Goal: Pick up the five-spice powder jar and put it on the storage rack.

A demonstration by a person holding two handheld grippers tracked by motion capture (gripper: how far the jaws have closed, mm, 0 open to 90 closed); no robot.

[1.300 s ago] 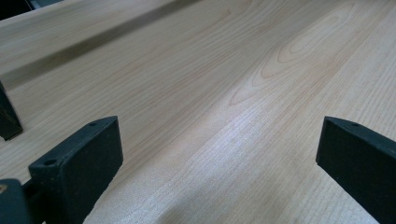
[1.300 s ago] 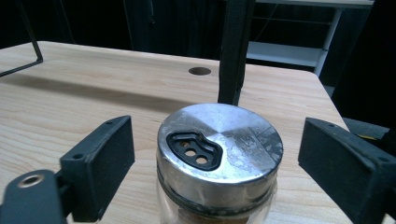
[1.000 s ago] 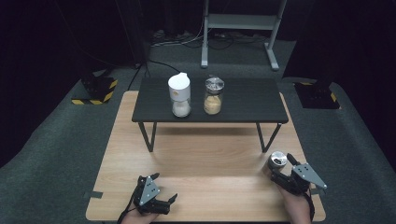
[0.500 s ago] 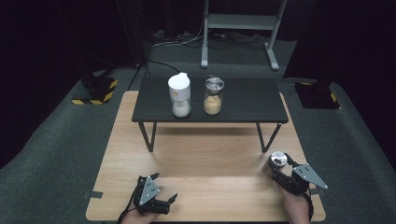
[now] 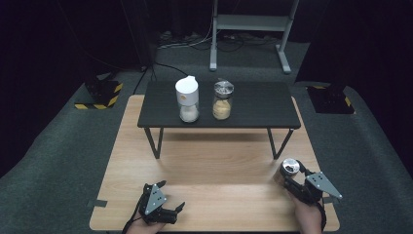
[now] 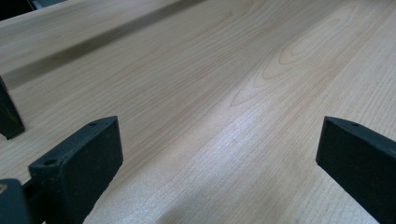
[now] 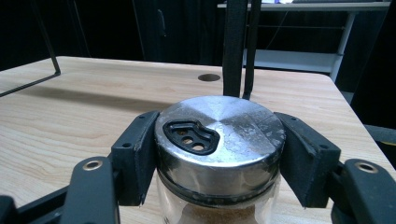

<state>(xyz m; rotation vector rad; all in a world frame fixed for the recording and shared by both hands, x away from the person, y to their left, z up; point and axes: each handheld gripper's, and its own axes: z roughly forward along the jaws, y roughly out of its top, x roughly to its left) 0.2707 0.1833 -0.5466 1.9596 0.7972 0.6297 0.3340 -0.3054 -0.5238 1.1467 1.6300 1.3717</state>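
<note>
we see the spice shaker (image 7: 219,154) standing near the table's (image 5: 214,165) right front corner, its metal lid clamped on both sides by the right gripper (image 7: 218,156), whose jaws have just closed on it. the left gripper (image 5: 157,201) rests at the front edge, jaws wide apart over bare wood.

**Off to the Side: Two Jars on a Dark Shelf**

A low black stand (image 5: 253,105) sits on the wooden table (image 5: 214,170). On it stand a white-lidded jar (image 5: 187,100) and a metal-lidded spice jar (image 5: 222,101), side by side, apart.
</note>
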